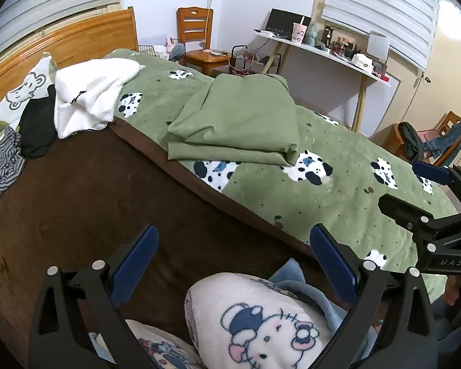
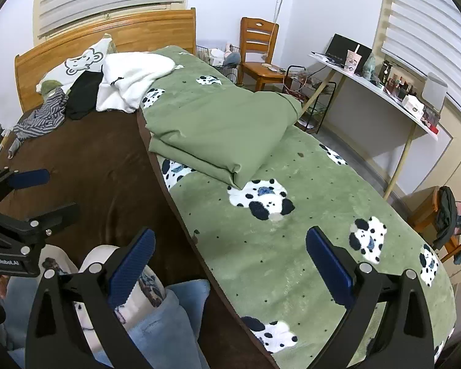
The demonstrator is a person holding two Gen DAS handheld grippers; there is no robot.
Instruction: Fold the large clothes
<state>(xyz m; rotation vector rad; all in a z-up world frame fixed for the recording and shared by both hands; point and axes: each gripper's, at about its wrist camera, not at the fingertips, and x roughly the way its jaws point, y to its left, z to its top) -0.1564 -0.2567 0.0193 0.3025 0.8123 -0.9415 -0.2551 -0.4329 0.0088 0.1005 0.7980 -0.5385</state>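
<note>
Left wrist view | both tools [image 1: 233, 264] [image 2: 230, 266] gape empty | smooth green garment [image 1: 235, 123] folded rectangular on fleecy blanket [image 1: 338, 203]

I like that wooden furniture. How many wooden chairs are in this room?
2. One chair stands against the far wall beside the bed's head; another chair, draped with clothes, sits at the right edge, partly cut off. Others may be out of view.

Light: even, soft indoor brightness — daylight glows through the slatted blinds [image 1: 381, 9] at upper right.
Glare: pale wash near the right rim.
Shadows: faint, diffuse.
Distortion: strong fisheye bending, black corners.
Focus: mostly sharp — the nearest fabric is slightly soft.
</note>
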